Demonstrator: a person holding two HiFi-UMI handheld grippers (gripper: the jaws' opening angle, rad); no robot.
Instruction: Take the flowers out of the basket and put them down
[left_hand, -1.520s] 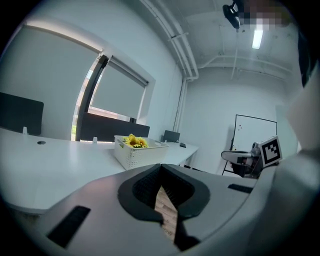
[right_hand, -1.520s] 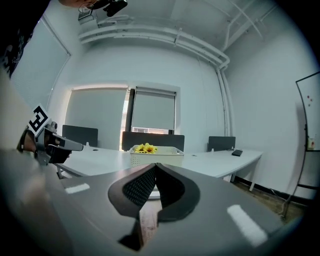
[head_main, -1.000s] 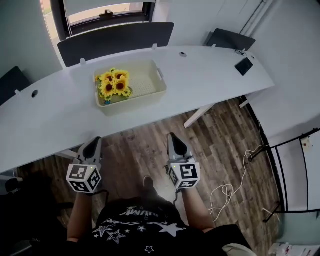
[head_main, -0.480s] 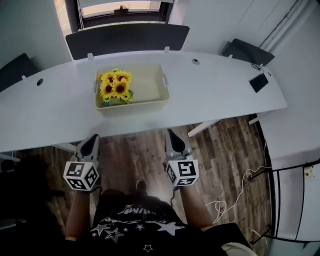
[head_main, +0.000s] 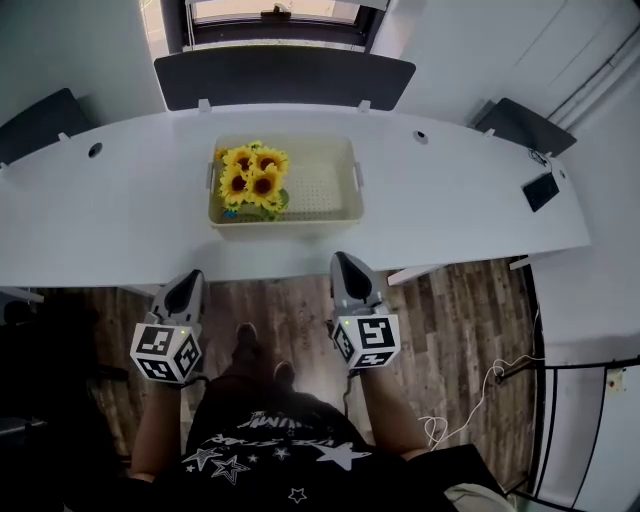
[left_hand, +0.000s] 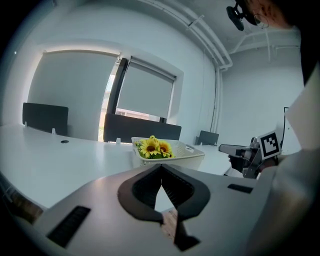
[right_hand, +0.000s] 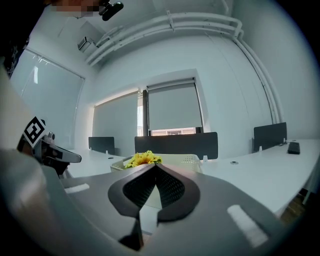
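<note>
Both grippers are held out in front of the person, side by side, fingers aimed at the desk (head_main: 100, 220). The left gripper (head_main: 191, 277) has its fingers pressed together w/ nothing between them; in its own view (left_hand: 161, 165) the dark pads meet at a point. The right gripper (head_main: 340, 259) is the same, its pads closed tip to tip (right_hand: 155, 165) and empty.

The flowers (head_main: 252, 178) – a bunch of yellow sunflowers w/ green leaves – sit in the basket (head_main: 355, 175), well ahead of both sets of fingers and untouched. They fill the basket's left end; the rest of it is bare mesh floor. From the left fingers the bunch is ahead and a little to the right (left_hand: 155, 147), w/ the basket wall (left_hand: 187, 157) running off right of the tips. From the right fingers it is ahead and slightly left (right_hand: 142, 159), just above the tips in that view, the basket rim (right_hand: 187, 160) to their right.

The fingertips of both grippers sit about at the desk's near edge, the cubes back over the wood floor (head_main: 450, 330). Beyond the basket, past the far desk edge, stands a dark panel (head_main: 285, 78). Far right of the right fingers a small black device (head_main: 540, 190) lies on the desk – too small to identify.
</note>
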